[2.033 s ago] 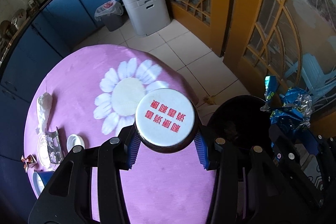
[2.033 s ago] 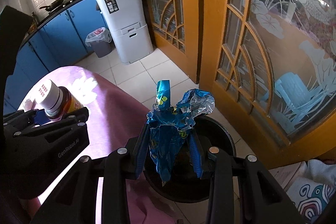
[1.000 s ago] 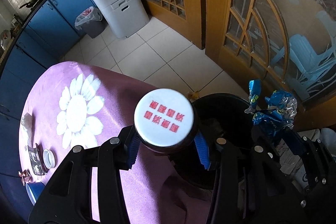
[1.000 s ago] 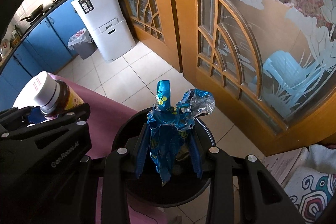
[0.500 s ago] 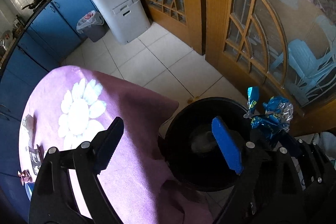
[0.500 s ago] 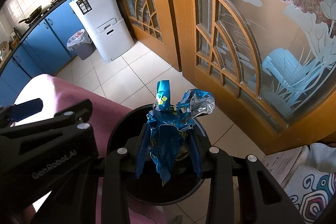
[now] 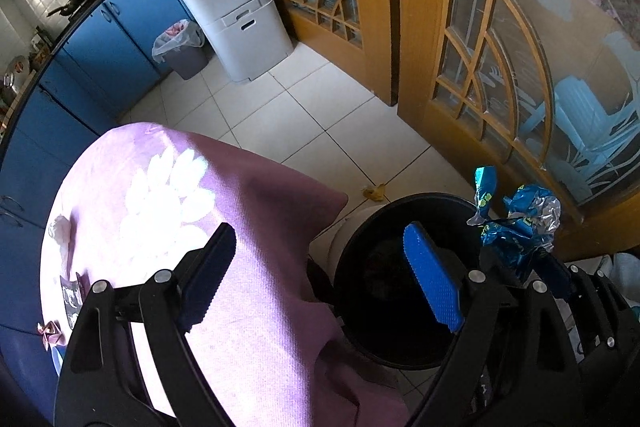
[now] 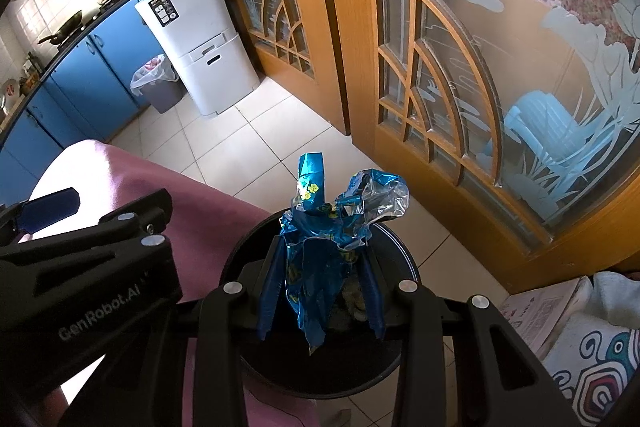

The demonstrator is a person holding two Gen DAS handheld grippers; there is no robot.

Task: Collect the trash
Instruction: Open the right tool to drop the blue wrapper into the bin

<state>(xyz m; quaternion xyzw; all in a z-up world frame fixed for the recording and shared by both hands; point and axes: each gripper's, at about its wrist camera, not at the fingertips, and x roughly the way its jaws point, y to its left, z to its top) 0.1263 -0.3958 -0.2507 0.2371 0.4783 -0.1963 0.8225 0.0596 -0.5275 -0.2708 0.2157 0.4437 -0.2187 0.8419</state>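
- The crumpled blue foil wrapper (image 8: pixel 328 247) is pinched between the blue pads of the right gripper (image 8: pixel 320 291), whose jaws press in on it from both sides; its twisted top sticks up above the fingers and a torn tail hangs below them.
- In the right wrist view the wrapper sits directly over the open mouth of the black trash bin (image 8: pixel 404 255), which stands on the tiled floor just beside the edge of the table.
- The left wrist view shows the same wrapper (image 7: pixel 516 227) from the side, at the far right rim of the bin (image 7: pixel 360 227), with the bin's dark inside in plain sight; what lies in it cannot be made out there.
- The left gripper (image 7: pixel 316 275) has its jaws spread wide and holds nothing; one blue pad hangs over the bin, the other over the pink tablecloth (image 7: pixel 248 267).
- Only the left view reaches the tablecloth's far left edge, where a white crumpled scrap (image 7: pixel 60 229), a foil packet (image 7: pixel 70 297) and a small pink wrapper (image 7: pixel 50 333) lie.
- A yellowish scrap (image 7: pixel 374 191) lies on the floor tiles beyond the bin, seen from the left only.
- Only the right view shows the patterned cloth (image 8: pixel 592 367) at the lower right.
- Both views show a white cabinet (image 8: pixel 200 43) and a lined grey waste basket (image 8: pixel 158 83) against the blue cupboards.
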